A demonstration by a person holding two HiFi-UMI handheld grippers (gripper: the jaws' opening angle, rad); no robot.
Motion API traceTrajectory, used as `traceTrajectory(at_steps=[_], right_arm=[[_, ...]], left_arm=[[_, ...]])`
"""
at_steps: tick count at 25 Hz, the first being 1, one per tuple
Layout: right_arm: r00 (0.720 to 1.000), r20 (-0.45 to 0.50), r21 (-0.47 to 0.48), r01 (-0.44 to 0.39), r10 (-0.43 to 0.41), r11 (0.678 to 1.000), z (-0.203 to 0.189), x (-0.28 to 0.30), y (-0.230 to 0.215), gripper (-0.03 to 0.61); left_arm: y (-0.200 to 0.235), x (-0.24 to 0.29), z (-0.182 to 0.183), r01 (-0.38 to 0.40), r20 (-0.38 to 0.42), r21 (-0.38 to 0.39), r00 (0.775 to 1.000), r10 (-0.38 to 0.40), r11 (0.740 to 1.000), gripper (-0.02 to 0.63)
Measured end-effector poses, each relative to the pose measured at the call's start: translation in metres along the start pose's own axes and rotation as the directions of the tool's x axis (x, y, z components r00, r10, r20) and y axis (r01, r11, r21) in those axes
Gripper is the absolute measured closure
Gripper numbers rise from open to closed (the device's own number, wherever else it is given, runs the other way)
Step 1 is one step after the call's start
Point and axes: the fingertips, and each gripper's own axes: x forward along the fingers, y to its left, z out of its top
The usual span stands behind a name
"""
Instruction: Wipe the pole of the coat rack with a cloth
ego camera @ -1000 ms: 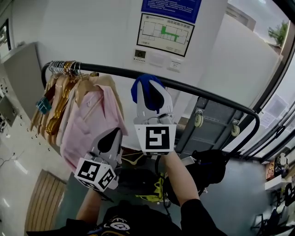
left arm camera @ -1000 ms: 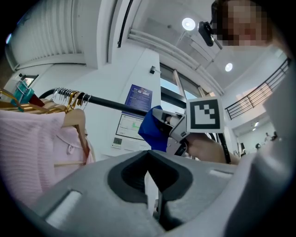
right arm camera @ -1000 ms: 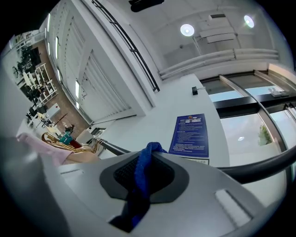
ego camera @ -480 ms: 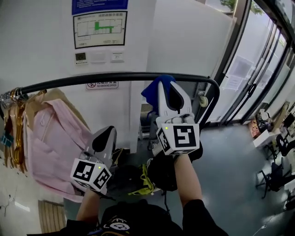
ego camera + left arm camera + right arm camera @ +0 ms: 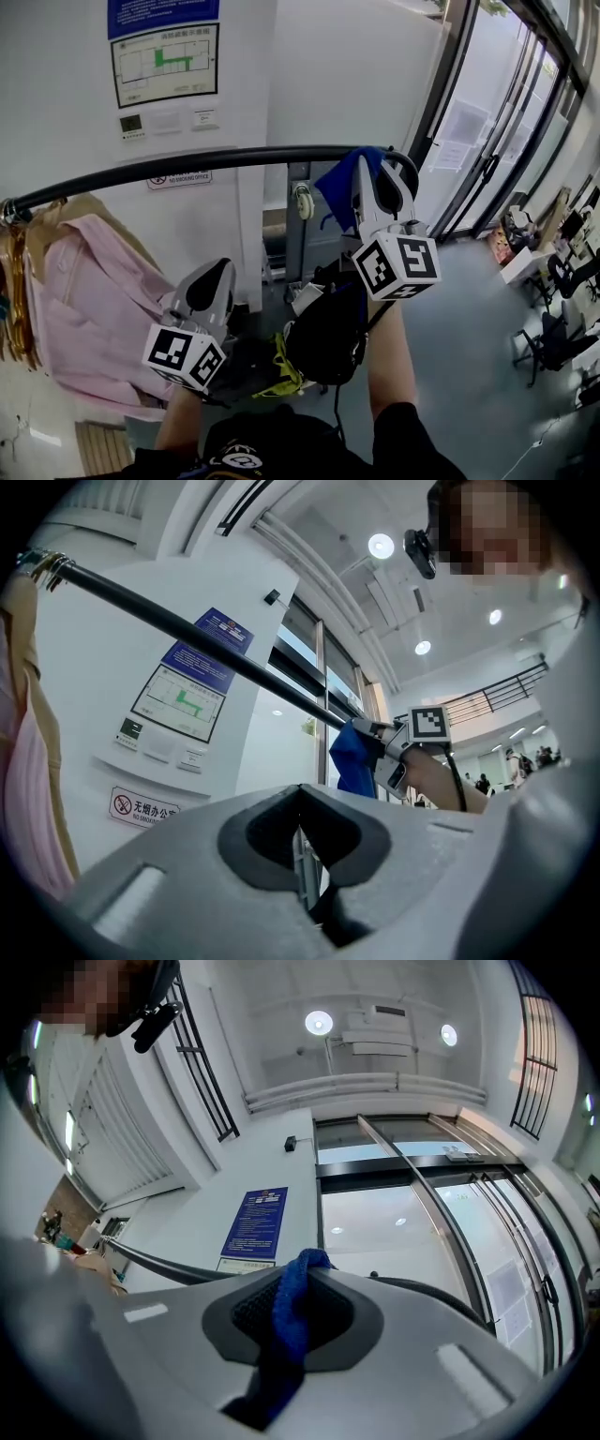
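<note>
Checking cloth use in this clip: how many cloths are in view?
1: a blue cloth clamped in the right gripper, held up at the pole near its right bend. The left gripper holds none.

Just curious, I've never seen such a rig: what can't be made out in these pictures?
- How the blue cloth sits on the pole: covered by the right gripper in the head view, too small in the left gripper view.
- The hangers: cut off by the head view's left edge.
- Print on the blue notice: too small in every view.
</note>
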Motion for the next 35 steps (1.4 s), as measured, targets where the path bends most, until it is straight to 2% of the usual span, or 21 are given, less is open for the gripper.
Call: traceTrajectory(at_steps=[3, 7, 11, 17, 23, 26, 29, 32, 35], right_arm=[[0.998, 0.006, 0.026, -0.055, 0.055, 0.998, -0.003, 0.005, 0.028, 0.543], [0.988, 0.029, 0.043, -0.153, 0.152, 0.987, -0.007, 0.016, 0.087, 0.543], [0.950, 0.047, 0.091, -0.313, 0.310, 0.945, -0.012, 0.030, 0.167, 0.543], [0.870, 0.058, 0.069, -0.492, 0.489, 0.868, -0.027, 0.052, 0.295, 0.543], [0.820, 0.083, 0.091, -0.572, 0.566, 0.815, -0.035, 0.069, 0.395, 0.543], [0.821, 0.086, 0.077, -0.570, 0.564, 0.818, -0.036, 0.071, 0.408, 0.543], [0.830, 0.084, 0.075, -0.558, 0.552, 0.827, -0.035, 0.069, 0.394, 0.543], [0.850, 0.097, 0.066, -0.524, 0.518, 0.849, -0.028, 0.064, 0.363, 0.543], [0.879, 0.104, 0.050, -0.472, 0.465, 0.880, -0.022, 0.053, 0.316, 0.545]], left_arm=[[0.007, -0.007, 0.001, -0.026, 0.000, 0.011, 1.000, 0.025, 1.000, 0.611], [0.026, -0.025, 0.006, -0.089, 0.006, 0.025, 0.996, 0.089, 0.996, 0.611], [0.051, -0.056, 0.016, -0.189, 0.023, 0.038, 0.982, 0.188, 0.981, 0.612], [0.094, -0.120, 0.032, -0.357, 0.051, 0.054, 0.934, 0.355, 0.932, 0.611], [0.122, -0.173, 0.044, -0.464, 0.070, 0.056, 0.885, 0.460, 0.884, 0.611], [0.129, -0.184, 0.047, -0.485, 0.075, 0.069, 0.874, 0.480, 0.872, 0.612], [0.133, -0.183, 0.047, -0.479, 0.074, 0.062, 0.877, 0.475, 0.875, 0.612], [0.131, -0.168, 0.044, -0.440, 0.065, 0.046, 0.897, 0.437, 0.897, 0.612], [0.119, -0.141, 0.037, -0.362, 0.052, 0.022, 0.931, 0.360, 0.932, 0.611]])
